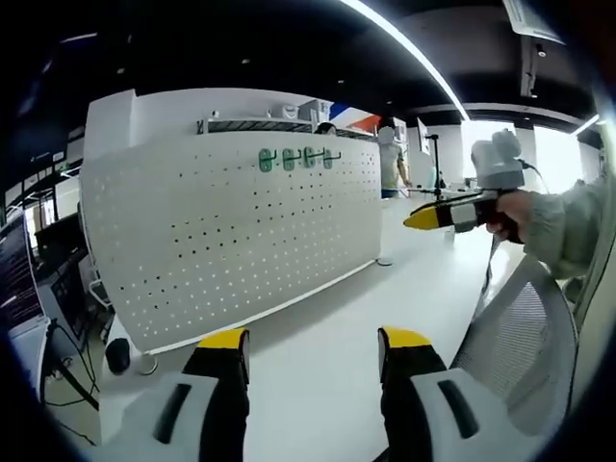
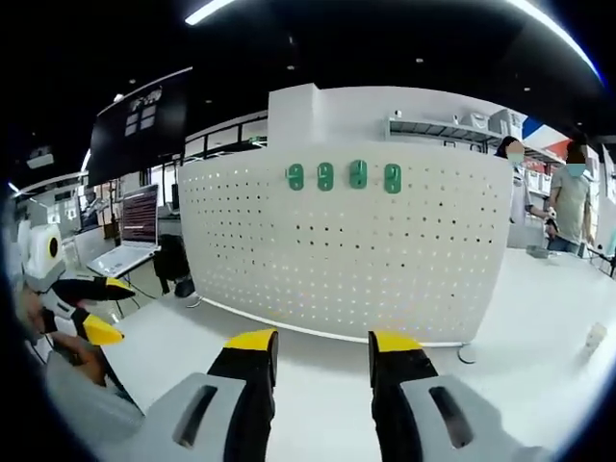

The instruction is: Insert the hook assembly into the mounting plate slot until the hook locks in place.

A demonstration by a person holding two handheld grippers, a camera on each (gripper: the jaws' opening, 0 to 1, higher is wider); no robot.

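A white pegboard plate (image 1: pixel 221 241) stands upright across a white table. Several green hook pieces (image 1: pixel 298 159) hang in a row near its top edge. My left gripper (image 1: pixel 314 339) is open and holds nothing, well short of the plate. From the right comes my right gripper (image 1: pixel 423 218), held in a hand at about hook height. In the right gripper view the pegboard plate (image 2: pixel 385 260) and the green hook pieces (image 2: pixel 342 176) face me. My right gripper (image 2: pixel 323 340) is open and empty. The left gripper (image 2: pixel 108 308) shows at the far left, jaws apart.
A white tabletop (image 1: pixel 318 318) runs in front of the plate. A mesh chair back (image 1: pixel 520 327) is at lower right, and a monitor (image 1: pixel 19 279) and a small black object (image 1: pixel 117 354) at left. An open laptop (image 2: pixel 135 231) sits left; people (image 2: pixel 576 207) stand behind right.
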